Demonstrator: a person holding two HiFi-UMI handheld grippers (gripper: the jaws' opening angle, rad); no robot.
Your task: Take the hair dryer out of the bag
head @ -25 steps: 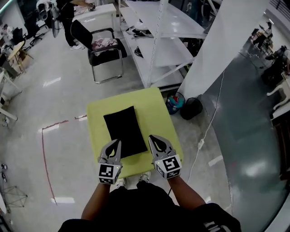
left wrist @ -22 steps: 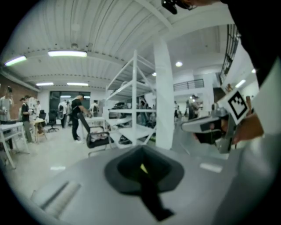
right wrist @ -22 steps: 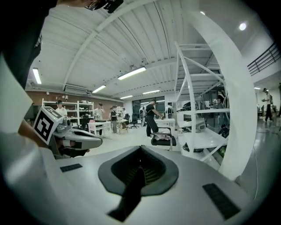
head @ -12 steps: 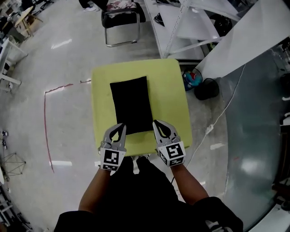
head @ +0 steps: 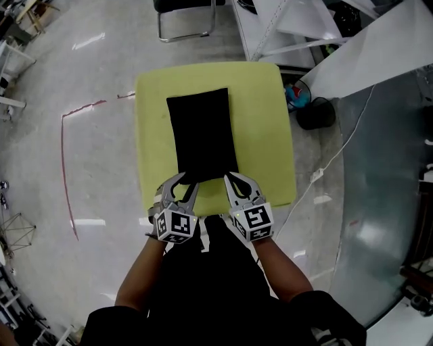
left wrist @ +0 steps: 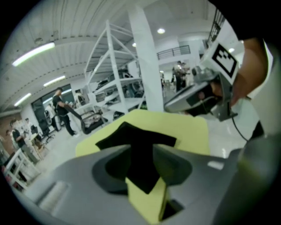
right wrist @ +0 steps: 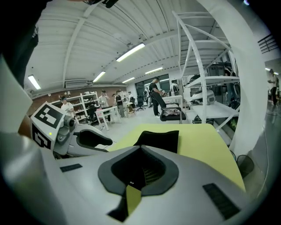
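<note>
A flat black bag [head: 201,132] lies lengthwise on the yellow-green table [head: 264,135]. No hair dryer shows anywhere. Both grippers hover at the bag's near end. My left gripper [head: 181,185] is at the near left corner with its jaws opening; nothing is pressed between them. In the left gripper view the bag [left wrist: 137,136] shows through the gap of the left gripper [left wrist: 140,149], and the right gripper [left wrist: 193,94] passes at the upper right. My right gripper [head: 234,180] is shut and empty by the near right corner. In the right gripper view the bag [right wrist: 160,139] lies just beyond the closed jaws of the right gripper [right wrist: 140,150].
A black chair [head: 186,7] and white shelving [head: 284,27] stand beyond the table's far side. A dark bin [head: 314,111] and a white cable [head: 338,155] are on the floor to the right. Red tape [head: 67,155] marks the floor at left. People stand far off in the hall.
Both grippers have come down and forward to the bag's near end. The left jaws, shut before, now stand apart. The head view has tilted further down over the table.
</note>
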